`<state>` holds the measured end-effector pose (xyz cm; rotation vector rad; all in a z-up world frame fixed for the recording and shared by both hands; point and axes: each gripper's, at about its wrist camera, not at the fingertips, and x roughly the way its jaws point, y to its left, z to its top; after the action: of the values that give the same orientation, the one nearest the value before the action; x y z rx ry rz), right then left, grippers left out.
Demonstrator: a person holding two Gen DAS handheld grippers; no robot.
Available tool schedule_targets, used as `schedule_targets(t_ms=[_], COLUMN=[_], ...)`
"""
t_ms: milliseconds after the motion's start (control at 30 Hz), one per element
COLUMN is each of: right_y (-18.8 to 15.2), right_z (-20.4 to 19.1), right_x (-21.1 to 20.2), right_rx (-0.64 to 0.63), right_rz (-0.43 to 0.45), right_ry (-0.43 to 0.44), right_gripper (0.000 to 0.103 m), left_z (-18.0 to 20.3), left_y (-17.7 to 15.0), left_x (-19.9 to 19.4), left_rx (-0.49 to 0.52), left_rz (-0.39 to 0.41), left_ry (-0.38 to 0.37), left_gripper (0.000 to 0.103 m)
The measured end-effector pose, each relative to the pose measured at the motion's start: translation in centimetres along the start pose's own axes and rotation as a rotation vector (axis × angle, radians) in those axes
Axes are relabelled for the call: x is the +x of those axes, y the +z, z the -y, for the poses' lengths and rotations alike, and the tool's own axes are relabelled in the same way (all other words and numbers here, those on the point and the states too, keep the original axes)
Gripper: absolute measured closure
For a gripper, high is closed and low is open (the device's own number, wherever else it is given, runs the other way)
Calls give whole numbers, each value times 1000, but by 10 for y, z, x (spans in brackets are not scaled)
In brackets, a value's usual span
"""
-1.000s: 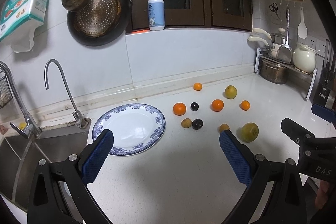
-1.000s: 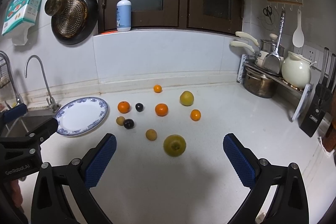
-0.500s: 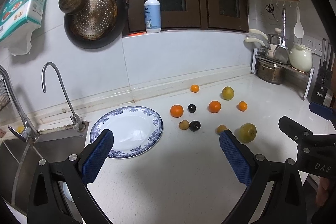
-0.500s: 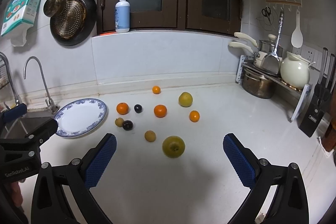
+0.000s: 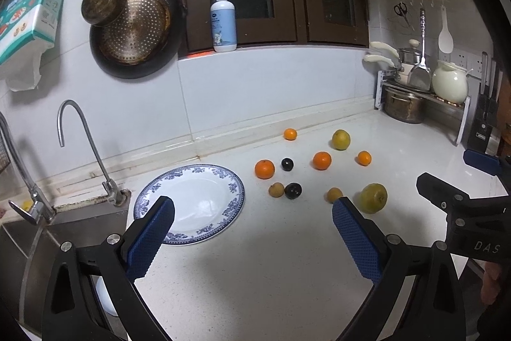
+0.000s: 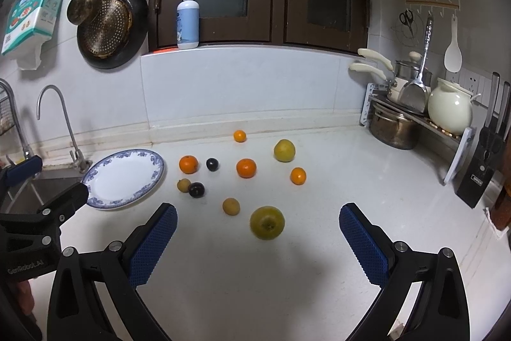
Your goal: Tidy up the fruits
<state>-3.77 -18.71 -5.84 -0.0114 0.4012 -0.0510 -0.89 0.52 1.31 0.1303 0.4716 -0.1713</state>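
Both the left claw (image 5: 252, 213) and the right claw (image 6: 257, 219) hover with jaws spread wide, empty.

a white counter (image 6: 367, 181) runs along the tiled wall. at its left end, beside the sink edge, lies a blue-rimmed plate (image 6: 95, 178), bare. scattered loose mid-counter: four oranges (image 6: 246, 167), two dark plums (image 6: 196, 189), two small tan fruits (image 6: 231, 206), two yellow-green fruits (image 6: 267, 222). in the right back corner stand a pot rack (image 6: 460, 146) and knife block (image 6: 477, 178).

Ten fruits lay loose on white counter, mid-frame: four oranges (image 6: 246, 168), two dark plums (image 6: 196, 189), two small tan fruits (image 6: 231, 206), two yellow-green pears (image 6: 267, 222). None touching except tan fruit beside plum. Left of them, empty blue-rimmed plate (image 6: 95, 200).
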Motion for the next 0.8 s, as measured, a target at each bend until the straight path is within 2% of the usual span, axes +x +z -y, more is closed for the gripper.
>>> schedule_targets(t_ms=[233, 367, 500, 800], right_y=[-4, -6, -4, -8], right_z=[-2, 0, 5, 17], right_x=[5, 11, 24, 67], right_rx=[-5, -14, 1, 24], right_rz=[-8, -6, -23, -115], right_ry=[-20, -40, -20, 8], right_gripper=[1, 1, 1, 5], left_z=[1, 6, 12, 30], left_y=[-1, 0, 4, 8], left_x=[9, 21, 35, 81], left_rx=[32, 46, 64, 156], left_rz=[-1, -28, -31, -60], left_ry=[-27, -51, -54, -117], left_gripper=[3, 7, 12, 22])
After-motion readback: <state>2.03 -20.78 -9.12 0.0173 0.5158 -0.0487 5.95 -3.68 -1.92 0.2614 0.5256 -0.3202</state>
